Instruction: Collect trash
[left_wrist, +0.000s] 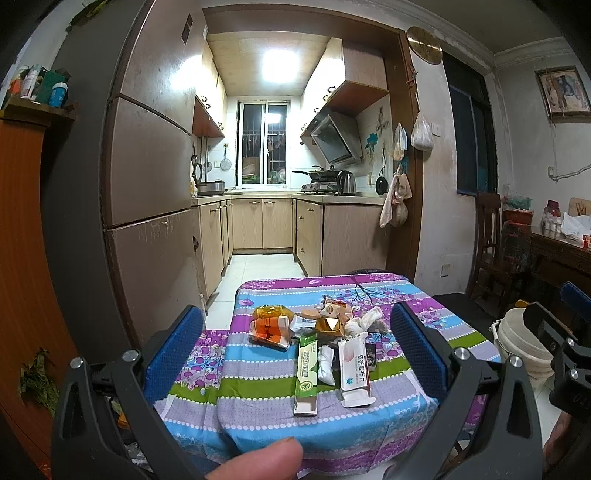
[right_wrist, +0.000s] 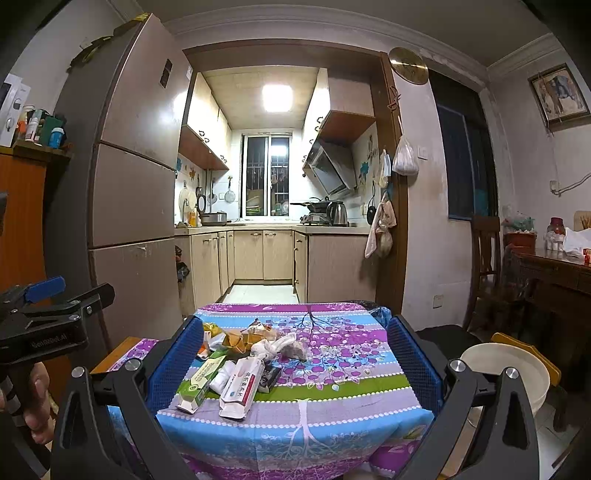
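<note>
Nothing is collected yet: the pile of crumpled wrappers and flat cartons lies on the desk under its striped floral cloth. The left gripper and right gripper hover before it, jaws released and holding nothing.

Fridge left of kitchen doorway; kettle on counter inside; wooden chair right of doorway.

Both grippers are just hanging side by side, pointed forward. Left gripper has its blue pads spread wide with nothing between them, right gripper same deal, wide apart. A thumb pokes in under the left one
</note>
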